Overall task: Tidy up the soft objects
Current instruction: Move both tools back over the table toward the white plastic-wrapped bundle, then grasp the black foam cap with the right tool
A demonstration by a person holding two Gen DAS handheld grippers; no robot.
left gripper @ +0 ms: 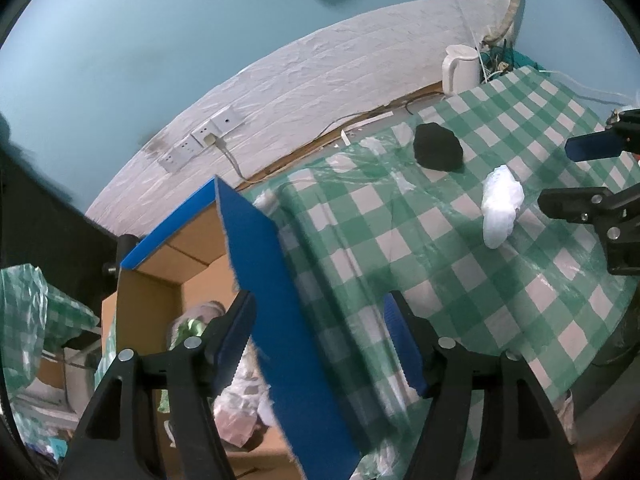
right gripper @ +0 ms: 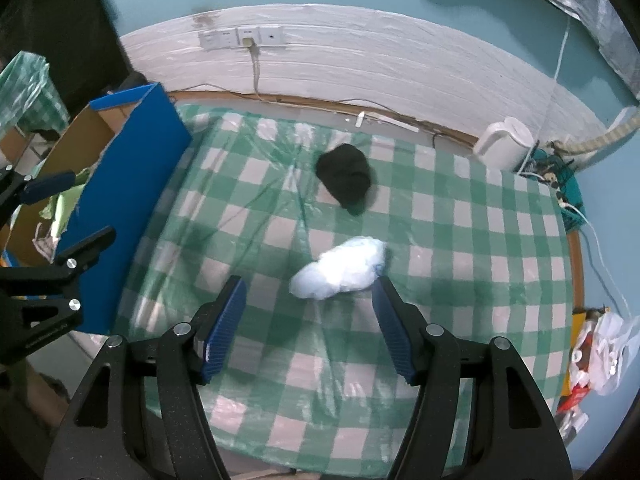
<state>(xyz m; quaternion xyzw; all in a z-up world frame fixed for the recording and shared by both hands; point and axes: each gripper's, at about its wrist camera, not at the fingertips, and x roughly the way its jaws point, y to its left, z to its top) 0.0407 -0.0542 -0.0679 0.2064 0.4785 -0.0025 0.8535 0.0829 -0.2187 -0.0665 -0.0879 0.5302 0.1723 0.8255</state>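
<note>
1. White soft bundle [right gripper: 340, 268]: pale, crumpled, faintly bluish, elongated and lying slantwise on the table. It rests just ahead of the right gripper [right gripper: 308, 324], near the right-hand finger, not between the pads.
2. Black soft lump [right gripper: 346, 178]: dark, rounded, matte, lying farther back on the table toward the wall, apart from the white one.
3. Right gripper: jaws spread wide, nothing between them, hovering above the cloth.
4. Left gripper [left gripper: 320, 344]: jaws likewise apart, straddling the blue wall of the box [left gripper: 280, 300]; pads not pressing on it as far as I can see.
5. Box: cardboard inside, blue outside, standing at the table's left edge. Soft items [left gripper: 192, 326] lie in it, greenish and pale, too blurred to identify.
6. Tablecloth [right gripper: 440, 240]: green-and-white check under clear wrinkled plastic.
7. Room: teal wall, a white brick-pattern strip along the table's back edge, wall sockets [right gripper: 244, 36] with one plug in, a white kettle [right gripper: 506, 142] at the far right corner, tangled cables beside it.
</note>
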